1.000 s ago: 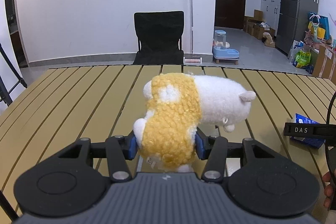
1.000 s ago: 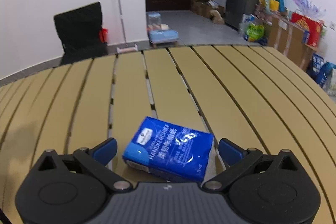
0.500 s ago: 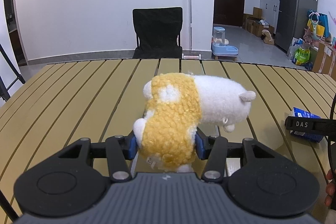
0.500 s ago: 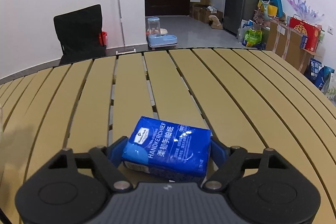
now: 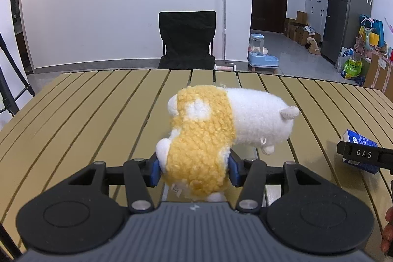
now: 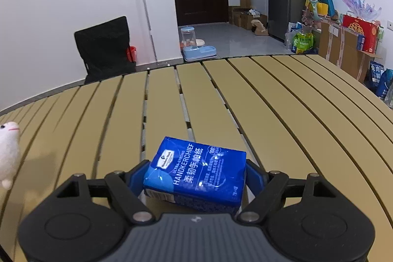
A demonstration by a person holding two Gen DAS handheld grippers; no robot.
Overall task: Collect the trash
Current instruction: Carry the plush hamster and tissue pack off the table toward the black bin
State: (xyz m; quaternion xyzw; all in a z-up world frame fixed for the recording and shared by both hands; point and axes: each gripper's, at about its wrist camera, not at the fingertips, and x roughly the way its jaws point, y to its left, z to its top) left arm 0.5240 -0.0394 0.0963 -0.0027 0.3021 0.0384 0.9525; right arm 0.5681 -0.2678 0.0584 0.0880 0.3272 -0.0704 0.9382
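Note:
My left gripper [image 5: 192, 170] is shut on a yellow and white plush toy [image 5: 258, 119], blue pads pressing its yellow body, and holds it over the slatted table [image 5: 86, 109]. At the right edge of that view lies a blue handkerchief tissue pack [image 5: 356, 139], with a black finger of my right gripper [image 5: 363, 154] across it. In the right wrist view my right gripper [image 6: 196, 177] is shut on the tissue pack [image 6: 196, 171], both pads against its sides. The pack sits tilted, low over the table [image 6: 282, 102]. The plush toy's white head [image 6: 8, 146] shows at the far left.
Beyond the table's far edge stand a black folding chair [image 5: 186, 38], a mop [image 5: 224, 23] against the wall and a blue pet feeder [image 5: 261, 55]. A fridge [image 5: 348, 4], bags and boxes fill the right. A tripod leg [image 5: 12, 70] stands left. A person's fingers [image 5: 388, 230] show bottom right.
My right gripper's jaws came in from wide open onto the tissue pack's sides and moved with it; the plush head entered its view at the left. The left gripper kept its grip.

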